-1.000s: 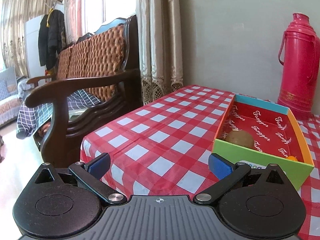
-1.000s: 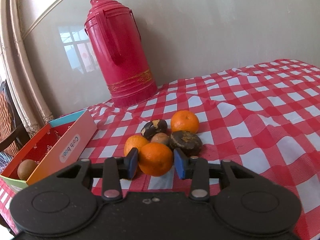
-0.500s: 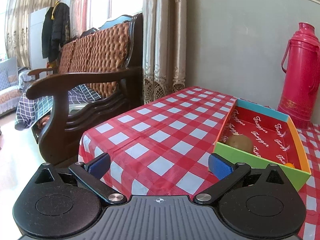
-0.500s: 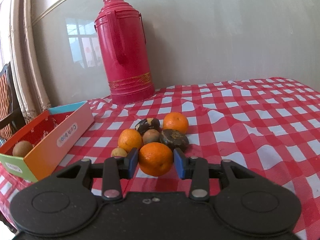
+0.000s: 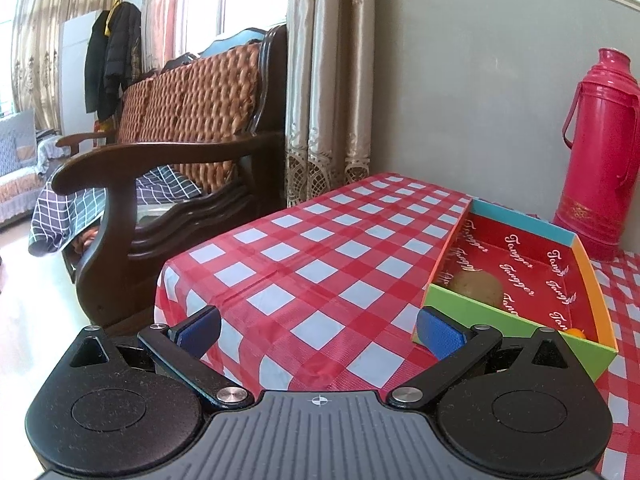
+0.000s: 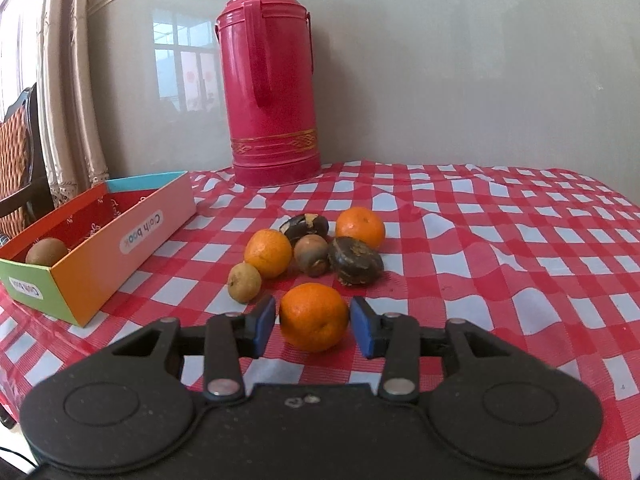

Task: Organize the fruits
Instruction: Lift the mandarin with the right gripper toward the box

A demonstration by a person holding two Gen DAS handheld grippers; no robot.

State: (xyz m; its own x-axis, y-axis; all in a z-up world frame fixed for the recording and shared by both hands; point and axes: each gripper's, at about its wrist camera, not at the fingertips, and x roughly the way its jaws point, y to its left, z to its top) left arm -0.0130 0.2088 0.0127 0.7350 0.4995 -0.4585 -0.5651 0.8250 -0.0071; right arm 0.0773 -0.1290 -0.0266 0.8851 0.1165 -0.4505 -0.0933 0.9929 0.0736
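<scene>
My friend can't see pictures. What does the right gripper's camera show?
The right gripper has just been opening around an orange on the checked tablecloth, small gaps showing. Behind lie more fruit, a colourful box and a red thermos.

we've got bright daylight pouring in from the window (image 5: pixel 224 4) behind the sofa, and it's blown out white, the floor (image 5: pixel 24 320) washed pale too. on the right wrist view the glossy wall (image 6: pixel 460 80) throws back a window reflection. soft shadows sit under the fruit on the desk (image 6: pixel 500 240). we see fisheye bending, with the wall trim curving and dark corners. the sofa armrest (image 5: pixel 160 156) looks slightly smeared; the near black housings are a touch soft.
</scene>
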